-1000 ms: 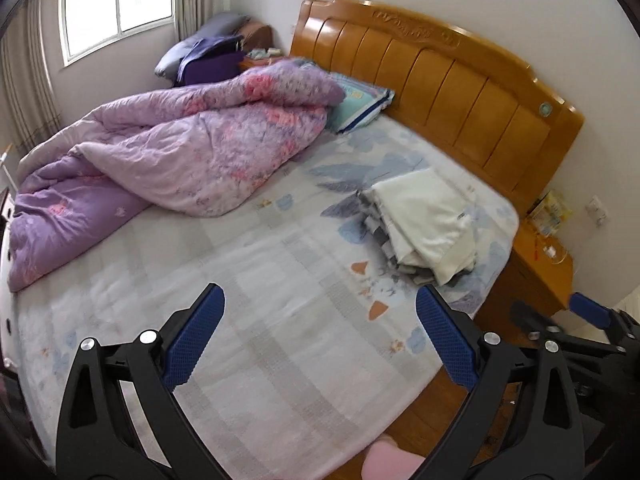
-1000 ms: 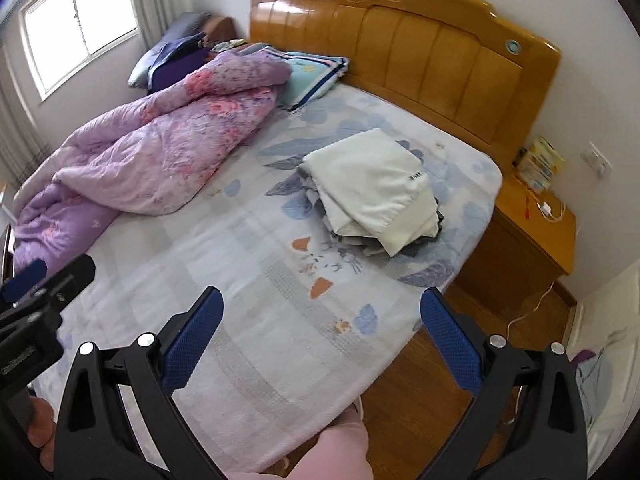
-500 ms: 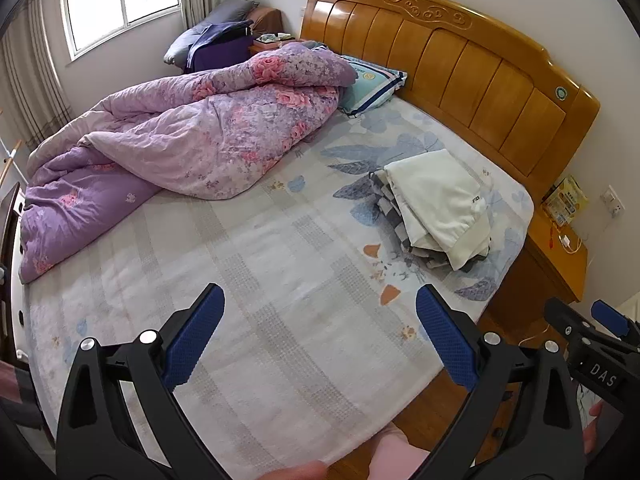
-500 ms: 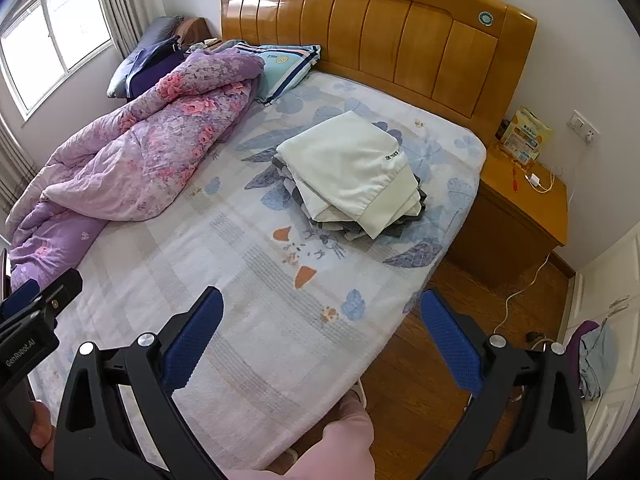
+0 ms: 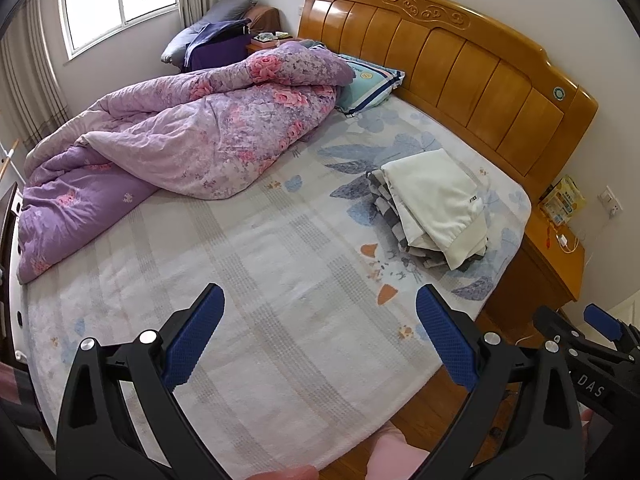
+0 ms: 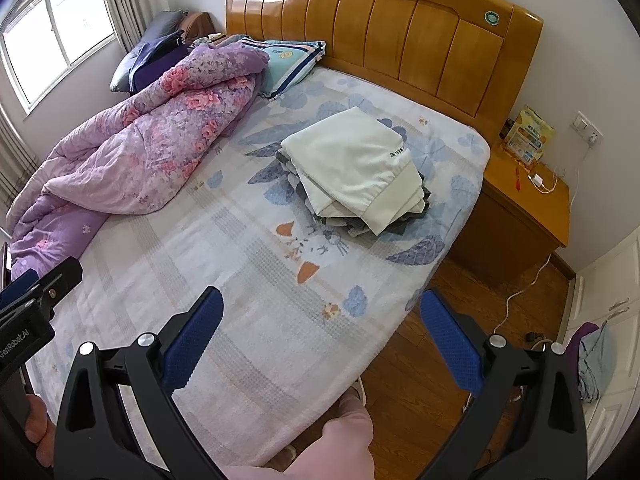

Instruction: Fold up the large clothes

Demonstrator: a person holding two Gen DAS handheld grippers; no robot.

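Both tools hang above the near edge of the bed [image 5: 280,320], and neither has anything between its fingers. The left hand-held gripper [image 5: 320,336] stands wide open, its blue pads far apart over bare sheet; the right hand-held gripper [image 6: 320,336] is spread just as wide and equally empty. That posture reads as a pause between garments, with both tools held high and back so the whole mattress can be surveyed.

The stack of folded clothes [image 6: 356,172] lies ahead of the right hand-held gripper and a little to its right, well apart from its fingertips, close to the headboard [image 6: 380,40]. From the left hand-held gripper the same stack [image 5: 432,208] sits ahead and further to the right. A cream garment tops the pile, with grey checked fabric showing beneath it (its edges are fairly square, so it looks already done). Placing it toward the far corner probably keeps the broad middle of the sheet free as a folding surface.

Ahead and to the left of both tools a rumpled purple quilt [image 5: 180,152] is heaped along the far side, partly covering a striped pillow [image 5: 368,84]. No unfolded garment lies on the open sheet in front of the fingers. To the right of the right hand-held gripper some loose cloth [image 6: 592,360] hangs by a white cabinet, possibly the next piece, though I cannot tell.
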